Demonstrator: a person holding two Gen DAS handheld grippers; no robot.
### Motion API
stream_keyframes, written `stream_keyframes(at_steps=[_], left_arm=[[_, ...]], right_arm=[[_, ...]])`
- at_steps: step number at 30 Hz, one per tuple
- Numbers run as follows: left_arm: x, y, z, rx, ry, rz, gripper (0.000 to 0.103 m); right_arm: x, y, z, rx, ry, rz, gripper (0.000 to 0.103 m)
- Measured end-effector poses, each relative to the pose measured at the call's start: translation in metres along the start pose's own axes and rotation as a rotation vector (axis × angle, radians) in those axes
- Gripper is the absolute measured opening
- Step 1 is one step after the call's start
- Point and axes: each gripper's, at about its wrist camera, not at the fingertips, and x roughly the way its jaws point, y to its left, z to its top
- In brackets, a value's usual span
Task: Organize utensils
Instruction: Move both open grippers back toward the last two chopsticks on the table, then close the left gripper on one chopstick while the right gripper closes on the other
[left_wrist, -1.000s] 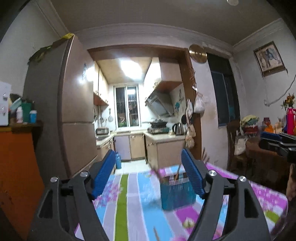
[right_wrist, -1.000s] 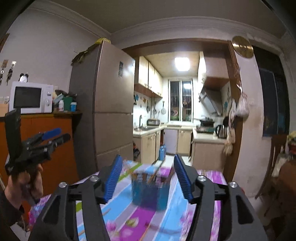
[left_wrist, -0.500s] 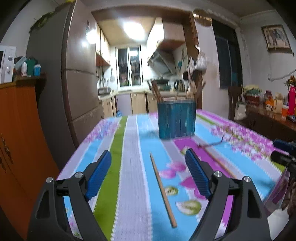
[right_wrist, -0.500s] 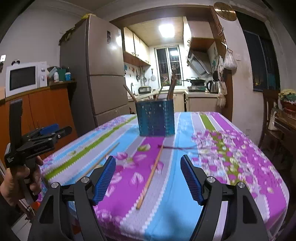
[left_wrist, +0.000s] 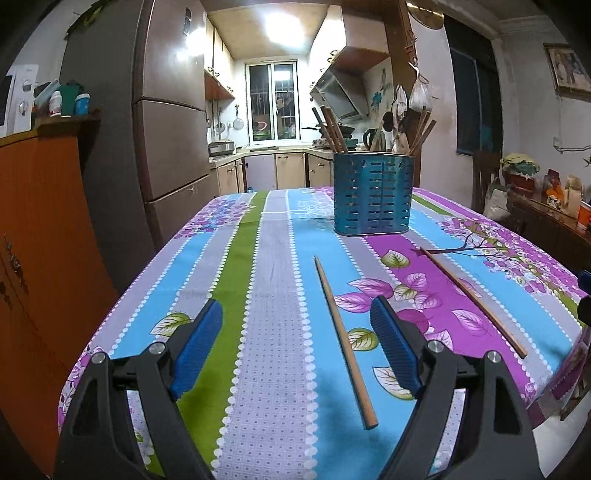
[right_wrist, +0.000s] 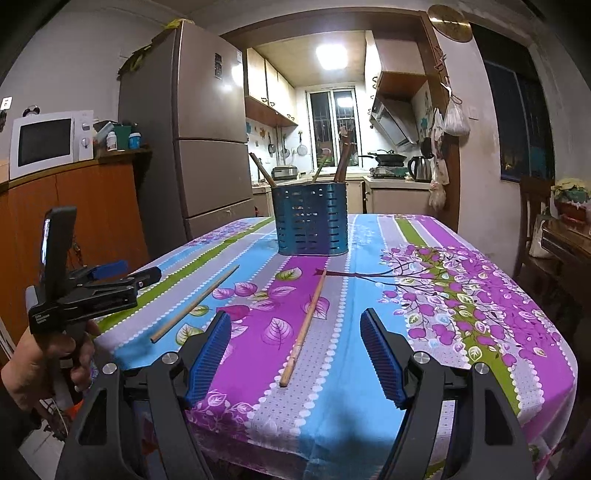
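Left wrist view: table with striped floral tablecloth fills the lower frame, its left edge dropping off beside an orange wooden cabinet and a tall brown fridge; bare cloth lies between the grippers and the far end. Blue perforated metal utensil holder stands upright at the far middle, brown chopsticks sticking out of its top. Left gripper hangs low over the near edge, tilted slightly down, jaws spread wide after just opening, nothing between the pads. Near wooden chopstick lies flat on the cloth, long axis running away toward the holder, its near end between the open fingers but untouched. Second wooden chopstick lies to the right, angled inward toward the holder. Right wrist view: right gripper also low over the near edge, jaws spread after just opening, that second chopstick between them, not pinched. A hand holds the left gripper at the left table edge.
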Motion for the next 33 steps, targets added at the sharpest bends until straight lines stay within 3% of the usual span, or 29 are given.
stream_keyframes(at_steps=[18, 21, 23, 28, 33], left_arm=[[0.009, 0.001, 0.0, -0.006, 0.015, 0.0, 0.079], [0.002, 0.004, -0.002, -0.022, -0.011, 0.001, 0.079], [-0.006, 0.006, -0.007, -0.039, -0.039, -0.003, 0.079], [-0.028, 0.005, -0.022, -0.026, -0.11, -0.024, 0.079], [-0.034, -0.001, -0.031, -0.018, -0.125, -0.049, 0.079]], right_arm=[[0.018, 0.011, -0.015, -0.011, 0.047, 0.02, 0.073], [0.02, 0.012, -0.024, -0.016, 0.05, 0.0, 0.059], [0.024, 0.008, -0.032, 0.01, 0.072, -0.003, 0.044], [0.035, 0.006, -0.049, 0.033, 0.114, -0.001, 0.034], [0.047, 0.01, -0.052, 0.02, 0.101, -0.035, 0.023]])
